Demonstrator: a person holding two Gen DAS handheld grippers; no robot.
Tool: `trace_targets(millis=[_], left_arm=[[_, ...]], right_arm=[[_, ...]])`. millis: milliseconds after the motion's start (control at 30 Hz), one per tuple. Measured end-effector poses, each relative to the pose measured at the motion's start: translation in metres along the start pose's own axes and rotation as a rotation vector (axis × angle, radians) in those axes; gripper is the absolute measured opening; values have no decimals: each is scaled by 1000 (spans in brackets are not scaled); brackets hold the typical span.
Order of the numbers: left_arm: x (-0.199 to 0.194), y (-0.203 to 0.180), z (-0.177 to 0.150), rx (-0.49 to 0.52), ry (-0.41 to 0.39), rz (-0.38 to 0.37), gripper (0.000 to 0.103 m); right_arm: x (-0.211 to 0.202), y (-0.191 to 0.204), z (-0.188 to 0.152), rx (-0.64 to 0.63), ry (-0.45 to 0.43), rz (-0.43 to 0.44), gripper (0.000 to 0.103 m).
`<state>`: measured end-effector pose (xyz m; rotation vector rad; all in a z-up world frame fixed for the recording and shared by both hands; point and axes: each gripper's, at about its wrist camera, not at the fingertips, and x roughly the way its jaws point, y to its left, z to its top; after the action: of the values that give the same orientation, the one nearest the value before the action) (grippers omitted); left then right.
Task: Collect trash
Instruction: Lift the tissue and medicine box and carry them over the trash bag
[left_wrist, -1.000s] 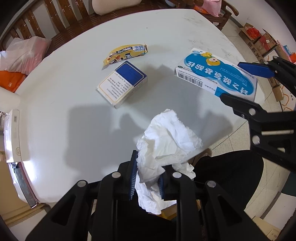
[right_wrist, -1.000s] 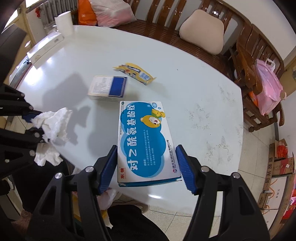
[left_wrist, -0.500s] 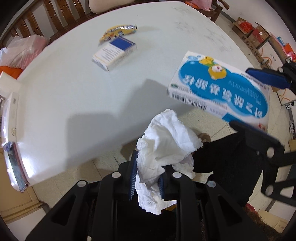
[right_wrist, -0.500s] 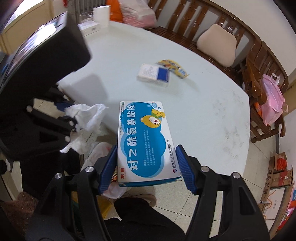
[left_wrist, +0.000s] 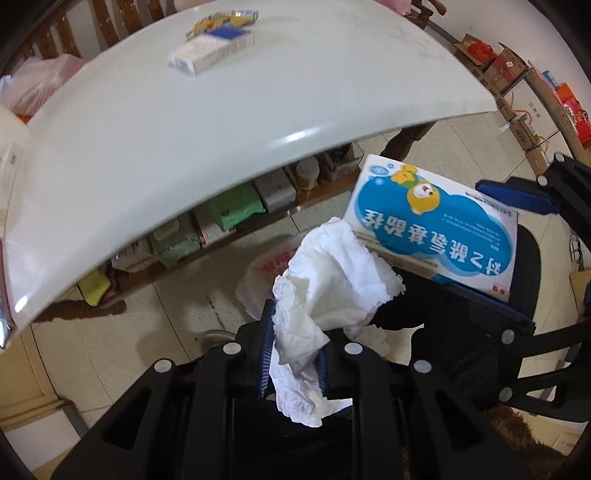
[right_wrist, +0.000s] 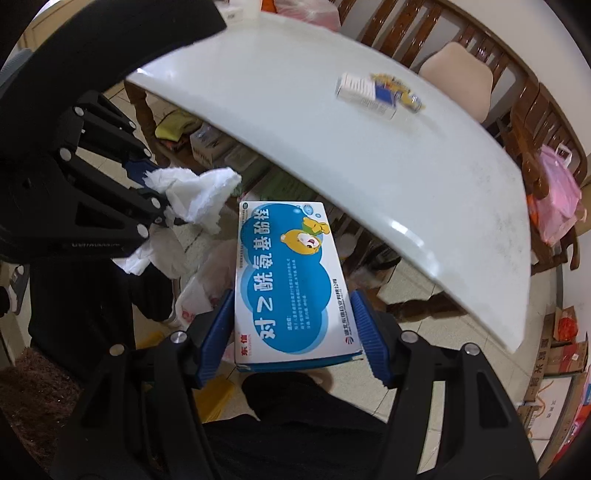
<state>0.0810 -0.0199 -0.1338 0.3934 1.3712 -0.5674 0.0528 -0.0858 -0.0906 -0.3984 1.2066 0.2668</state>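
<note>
Closest to the cameras, the left gripper (left_wrist: 293, 347) is clamped on a crumpled tissue (left_wrist: 332, 280), and the right gripper (right_wrist: 291, 332) grips a blue and white box (right_wrist: 291, 280) by its long sides. Both hang off the table (left_wrist: 221, 122), above a white plastic bag (right_wrist: 207, 280) on the floor. This looks like the drop-off step: next, line each piece over the bag's mouth and let go. Farther off, a small box (left_wrist: 212, 50) and a yellow wrapper (left_wrist: 221, 18) lie on the table.
</note>
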Motion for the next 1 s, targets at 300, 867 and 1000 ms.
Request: trace_targets(millis=[300, 867, 1000], left_arm=[[47, 7, -23, -47, 27, 2, 20], [160, 0, -37, -36, 150, 44, 20], [177, 2, -33, -36, 179, 47, 20]], right_arm=[[45, 13, -23, 23, 39, 13, 62], [143, 27, -50, 75, 138, 52, 62], [160, 26, -53, 86, 159, 68, 62]])
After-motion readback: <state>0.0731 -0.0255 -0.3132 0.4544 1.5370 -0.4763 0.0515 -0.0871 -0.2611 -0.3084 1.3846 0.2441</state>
